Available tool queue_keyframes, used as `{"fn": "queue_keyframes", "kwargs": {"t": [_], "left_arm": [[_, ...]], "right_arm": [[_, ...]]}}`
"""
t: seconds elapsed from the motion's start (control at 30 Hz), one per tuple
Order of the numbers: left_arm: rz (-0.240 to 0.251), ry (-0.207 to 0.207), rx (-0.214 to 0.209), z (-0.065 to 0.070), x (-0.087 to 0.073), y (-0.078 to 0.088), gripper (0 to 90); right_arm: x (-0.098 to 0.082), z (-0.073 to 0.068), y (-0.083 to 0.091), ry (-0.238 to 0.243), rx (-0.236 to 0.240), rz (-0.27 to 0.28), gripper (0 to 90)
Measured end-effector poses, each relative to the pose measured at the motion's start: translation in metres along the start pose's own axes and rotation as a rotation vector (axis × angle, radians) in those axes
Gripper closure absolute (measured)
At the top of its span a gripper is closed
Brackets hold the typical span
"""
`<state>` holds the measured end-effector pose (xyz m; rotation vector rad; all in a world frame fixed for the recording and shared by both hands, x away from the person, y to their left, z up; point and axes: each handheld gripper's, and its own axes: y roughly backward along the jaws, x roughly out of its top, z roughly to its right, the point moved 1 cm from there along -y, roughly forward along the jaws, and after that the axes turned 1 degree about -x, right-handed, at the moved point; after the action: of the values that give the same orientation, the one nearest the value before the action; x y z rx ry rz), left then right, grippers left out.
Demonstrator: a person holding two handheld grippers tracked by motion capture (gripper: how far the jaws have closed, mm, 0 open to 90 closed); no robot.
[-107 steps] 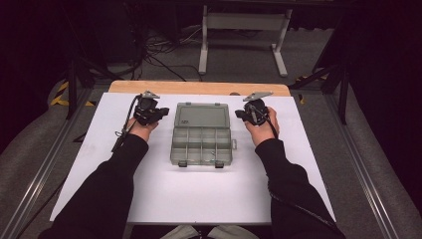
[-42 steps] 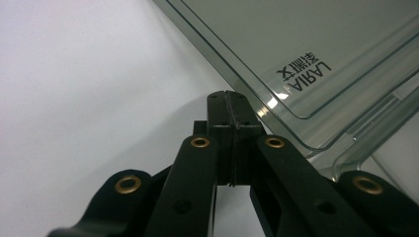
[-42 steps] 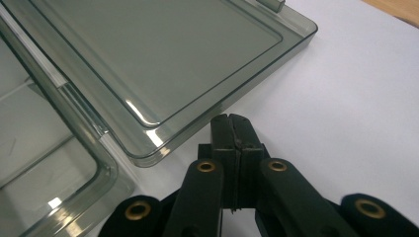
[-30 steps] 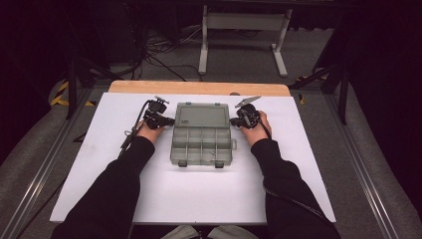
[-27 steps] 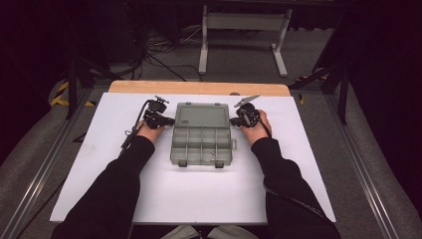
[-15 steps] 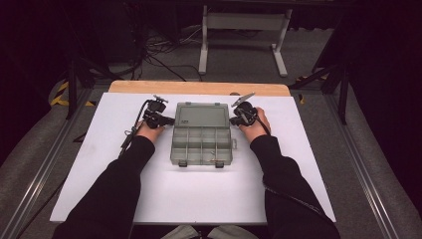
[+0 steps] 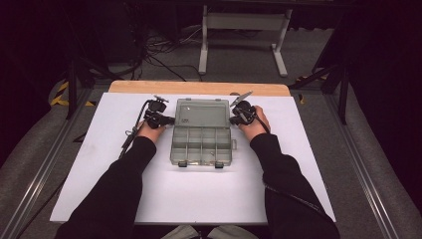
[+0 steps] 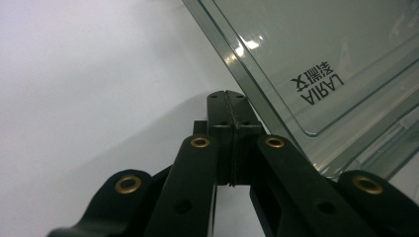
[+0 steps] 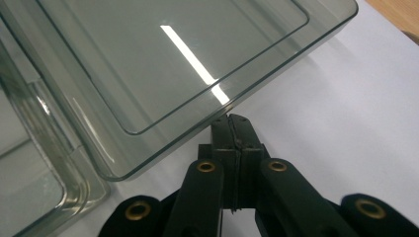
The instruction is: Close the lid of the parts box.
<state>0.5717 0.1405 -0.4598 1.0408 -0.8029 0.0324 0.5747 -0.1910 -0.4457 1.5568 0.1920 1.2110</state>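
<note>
Flanking the clear compartment box [image 7: 201,132] at table [image 7: 89,149] centre: left gripper [image 7: 168,120] at its nine o'clock, right gripper [image 7: 233,119] at three o'clock; forearms angled inward; both jaw pairs pressed together empty, tips at the raised lid's [image 8: 316,64] edges.

A clear, grey-tinted compartment box [image 7: 201,144] is seen on a white table cover [image 7: 199,194], and its raised lid [image 7: 201,112] is of the same smoky transparent plastic. Dark lettering is printed on the lid [image 8: 316,86]. A bright white streak of light is reflected in the lid [image 9: 192,54]. Both the left gripper [image 8: 228,98] and the right gripper [image 9: 230,121] are black, with brass-coloured rivets. A pale wooden strip [image 7: 199,88] is shown at the far table edge. The sleeves [image 7: 119,184] are black, the floor [image 7: 239,55] grey
</note>
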Motion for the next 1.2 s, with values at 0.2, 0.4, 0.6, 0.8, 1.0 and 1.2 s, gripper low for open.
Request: {"fn": "queue_keyframes", "kwargs": {"t": [0.2, 0.4, 0.6, 0.8, 1.0, 1.2], "left_arm": [[-0.008, -0.015, 0.019, 0.003, 0.003, -0.002, 89.8], [-0.009, -0.015, 0.029, 0.003, 0.009, -0.004, 89.8], [0.026, -0.012, 0.036, 0.004, 0.010, -0.006, 89.7], [0.047, -0.021, 0.027, 0.004, 0.013, 0.001, 89.7], [0.061, -0.042, 0.031, 0.006, 0.016, 0.010, 89.7], [0.079, -0.044, 0.026, 0.007, 0.018, 0.017, 89.7]], "right_arm": [[-0.001, 0.003, -0.003, -0.040, 0.007, 0.040, 90.0], [0.001, 0.006, -0.006, -0.042, 0.009, 0.058, 90.0], [0.002, 0.008, -0.005, -0.041, 0.001, 0.084, 90.0], [0.004, 0.010, 0.001, -0.023, 0.004, 0.112, 90.0], [0.009, 0.008, 0.011, -0.002, -0.006, 0.133, 90.0], [0.012, 0.007, 0.018, 0.013, -0.008, 0.147, 90.0]]}}
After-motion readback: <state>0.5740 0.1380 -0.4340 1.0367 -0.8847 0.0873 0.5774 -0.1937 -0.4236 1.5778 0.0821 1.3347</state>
